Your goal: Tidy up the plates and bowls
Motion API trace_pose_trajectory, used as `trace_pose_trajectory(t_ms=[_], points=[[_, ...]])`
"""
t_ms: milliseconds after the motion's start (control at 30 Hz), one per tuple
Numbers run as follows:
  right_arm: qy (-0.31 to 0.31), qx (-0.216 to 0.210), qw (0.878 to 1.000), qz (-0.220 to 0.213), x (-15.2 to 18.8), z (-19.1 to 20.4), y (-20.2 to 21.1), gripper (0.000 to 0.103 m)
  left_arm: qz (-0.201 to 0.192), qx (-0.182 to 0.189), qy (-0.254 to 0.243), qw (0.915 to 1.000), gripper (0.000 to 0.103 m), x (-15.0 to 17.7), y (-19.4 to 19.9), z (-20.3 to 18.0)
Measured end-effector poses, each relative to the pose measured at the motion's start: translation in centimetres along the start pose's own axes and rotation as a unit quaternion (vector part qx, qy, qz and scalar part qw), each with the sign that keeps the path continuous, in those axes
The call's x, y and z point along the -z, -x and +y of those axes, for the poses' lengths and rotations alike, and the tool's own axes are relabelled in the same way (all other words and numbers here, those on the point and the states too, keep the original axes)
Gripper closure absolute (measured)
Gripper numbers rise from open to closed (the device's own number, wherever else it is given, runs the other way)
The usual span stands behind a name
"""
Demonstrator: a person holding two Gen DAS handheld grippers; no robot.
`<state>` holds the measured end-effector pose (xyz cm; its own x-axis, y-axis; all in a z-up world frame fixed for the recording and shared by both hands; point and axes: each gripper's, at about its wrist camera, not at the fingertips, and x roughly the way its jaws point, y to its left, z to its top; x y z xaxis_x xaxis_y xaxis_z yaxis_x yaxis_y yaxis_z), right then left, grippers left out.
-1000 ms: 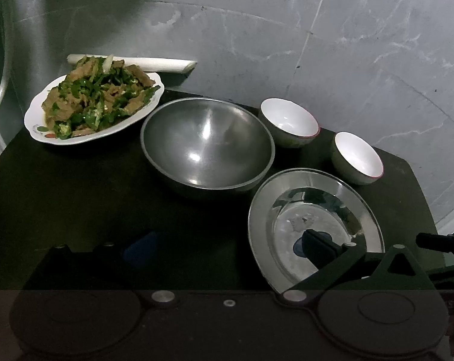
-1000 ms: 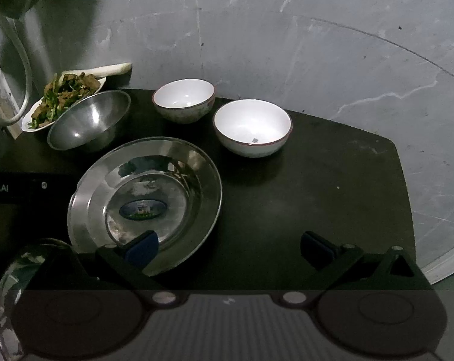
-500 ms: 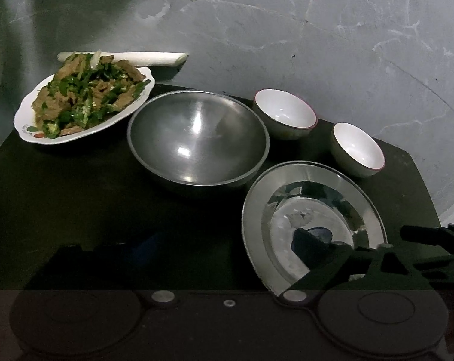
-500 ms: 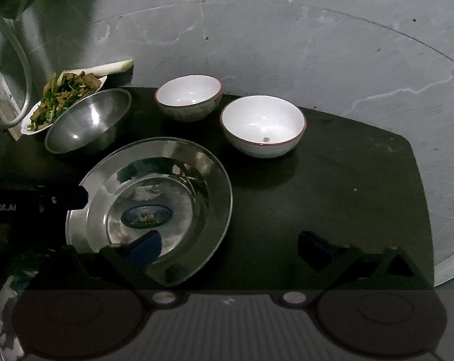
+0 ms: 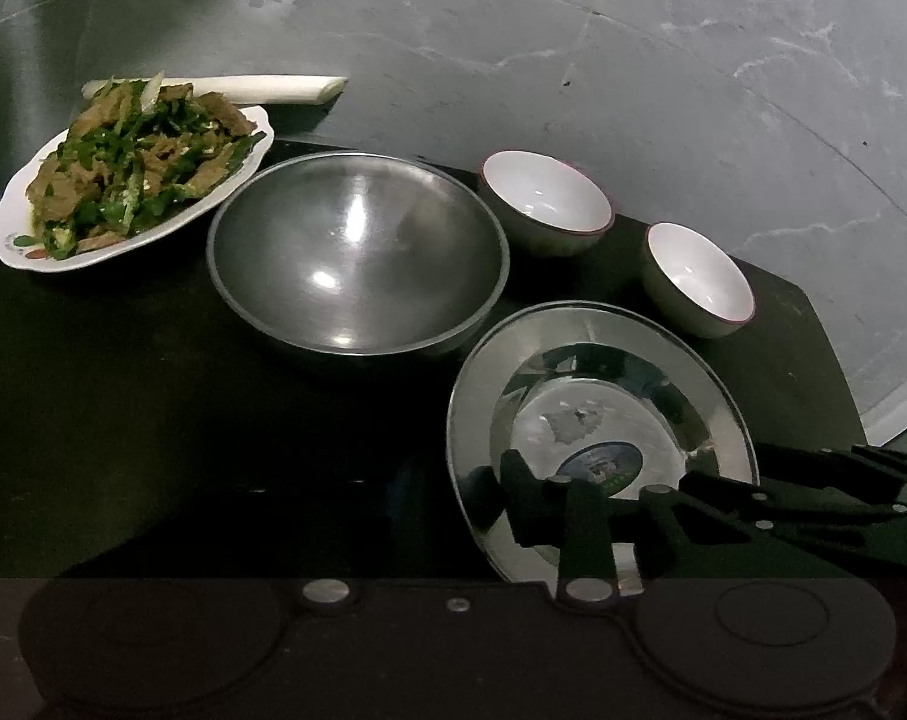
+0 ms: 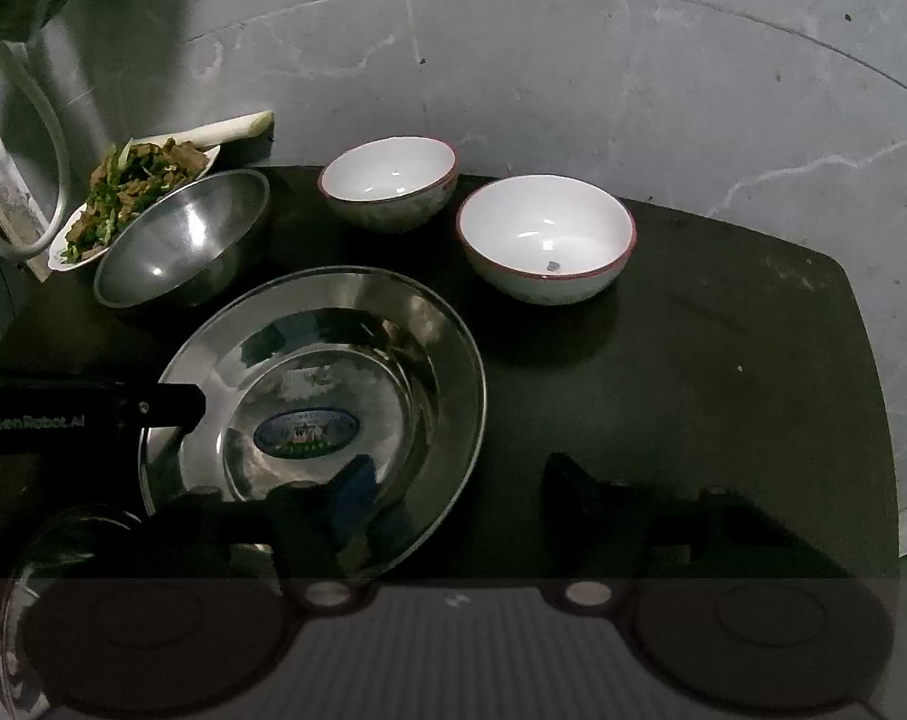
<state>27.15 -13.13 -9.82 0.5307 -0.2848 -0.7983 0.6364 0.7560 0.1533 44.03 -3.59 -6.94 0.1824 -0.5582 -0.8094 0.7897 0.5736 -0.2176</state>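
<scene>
Grippers approach the steel plate point(image 6: 447, 360): right gripper point(image 6: 459, 498) jaws wide, straddling its rim; left gripper point(image 5: 453, 492) spread unclear. Next: close squarely on rim.

The left claw point(image 5: 459, 492) has its right finger point(image 5: 537, 504) reaching in from 5 o'clock; its left finger is lost in the dark, so the gap cannot be judged. The right claw point(image 6: 459, 492) stands spread wide, fingers pointing toward 12 o'clock, nothing between them.
</scene>
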Motion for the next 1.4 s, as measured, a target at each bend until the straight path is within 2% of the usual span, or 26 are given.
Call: trace_pose_trajectory(t_ms=[167,433,900,1400], points=[[0.001,-0.007,1.000,0.000,0.0,0.0,0.1,0.050,0.000,0.003,-0.001,1.0000,0.082,0.0,0.0,-0.3],[0.010,-0.022,1.000,0.000,0.0,0.4,0.2,0.068,-0.002,-0.005,-0.001,1.0000,0.083,0.0,0.2,-0.6],[-0.011,-0.027,1.000,0.000,0.2,-0.7,0.8,0.071,-0.013,-0.003,-0.005,0.9999,0.085,0.0,0.6,-1.7],[-0.026,-0.041,0.998,-0.035,0.5,-3.7,5.4,0.073,-0.059,0.014,-0.007,0.9981,0.086,0.1,4.5,-5.5]])
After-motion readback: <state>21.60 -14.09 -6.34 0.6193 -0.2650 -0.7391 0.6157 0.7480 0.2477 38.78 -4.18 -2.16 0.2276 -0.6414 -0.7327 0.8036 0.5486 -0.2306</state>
